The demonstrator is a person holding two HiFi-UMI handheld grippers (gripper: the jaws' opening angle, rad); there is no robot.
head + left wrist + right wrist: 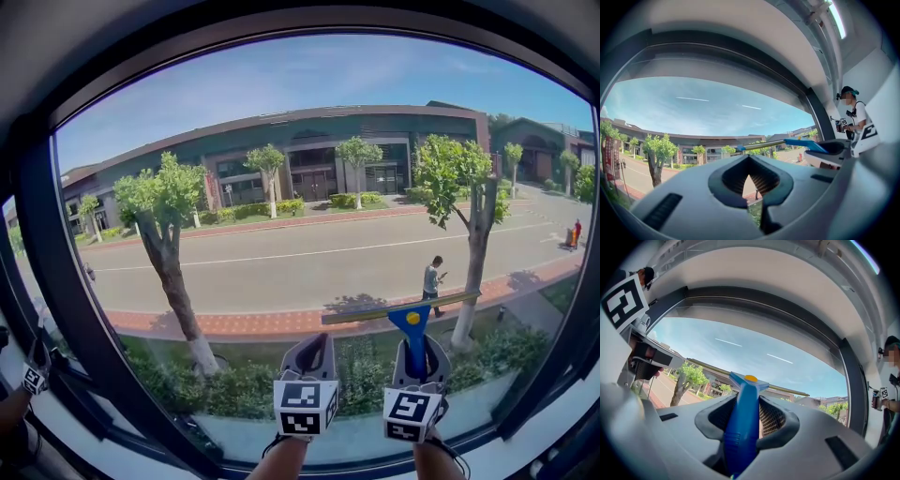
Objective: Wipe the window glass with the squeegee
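Note:
The window glass (pixel 281 141) fills the head view, with a street, trees and buildings beyond it. A squeegee (pixel 410 323) with a blue handle and a long blade stands upright low on the glass, right of centre. The blade is tilted slightly, right end higher. My right gripper (pixel 413 345) is shut on the blue handle (pixel 742 427), which runs up between its jaws to the blade (pixel 787 390). My left gripper (pixel 313 342) is just to the left of it, shut on nothing. From the left gripper (pixel 750 164) view, the squeegee (pixel 797 143) shows to the right.
A dark window frame (pixel 66 309) surrounds the glass, with a sill (pixel 356 441) below both grippers. A second person (pixel 852 115) in a cap stands to the right holding marked grippers. Another marked gripper (pixel 34 378) shows at the far left.

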